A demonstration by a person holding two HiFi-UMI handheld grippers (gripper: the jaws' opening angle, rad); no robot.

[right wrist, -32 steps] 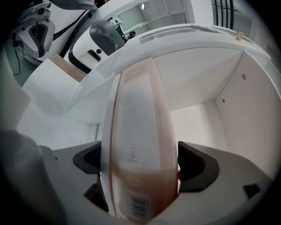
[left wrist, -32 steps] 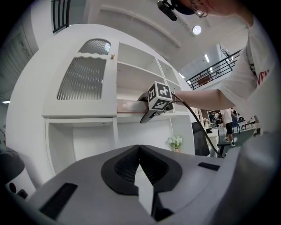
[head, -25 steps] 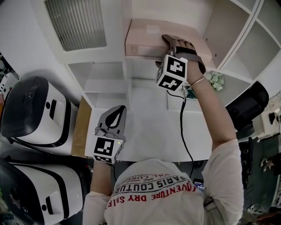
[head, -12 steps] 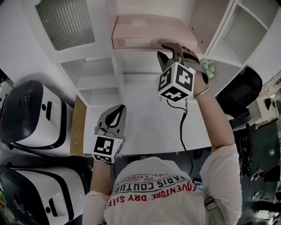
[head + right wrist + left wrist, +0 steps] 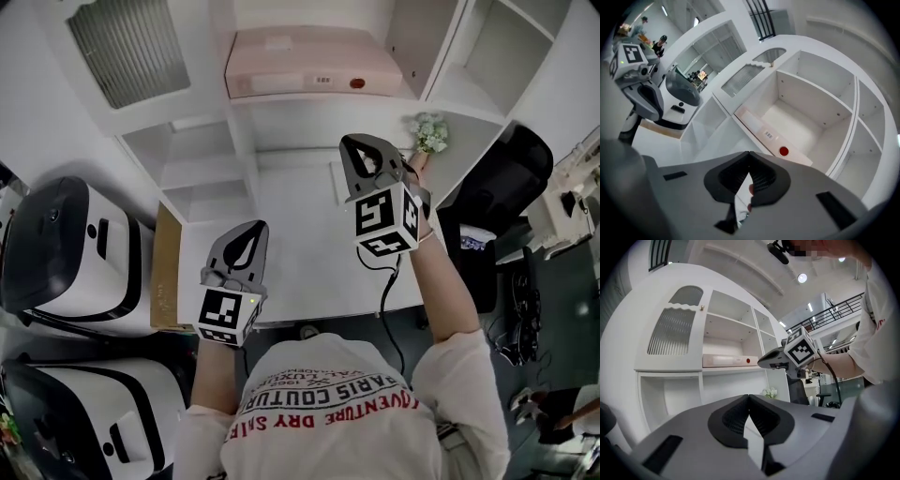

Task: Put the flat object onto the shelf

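head view: the flat box (image 5: 309, 67) lies on the shelf (image 5: 328, 99), its long side along the shelf's front edge and its right end close to the upright divider at the shelf's right corner. the right gripper (image 5: 356, 142) hangs below and in front of that front edge, well apart from the box, over the white surface (image 5: 300, 253). its jaws are pressed together with nothing in them. the left gripper (image 5: 255, 231) is lower, near the surface's left edge, also clenched and empty, and farther from the box

left gripper view: the jaws meet at their tips with nothing between them. the flat box (image 5: 725, 361) rests on the shelf above and beyond them. the right gripper (image 5: 764, 362) shows just right of the box's red-dot end, clear of it

right gripper view: the jaws are closed on themselves. past their tips the flat box (image 5: 771, 139) lies along the shelf's front edge, untouched, its barcode label and red dot facing out. the left gripper (image 5: 644, 101) is at the far left
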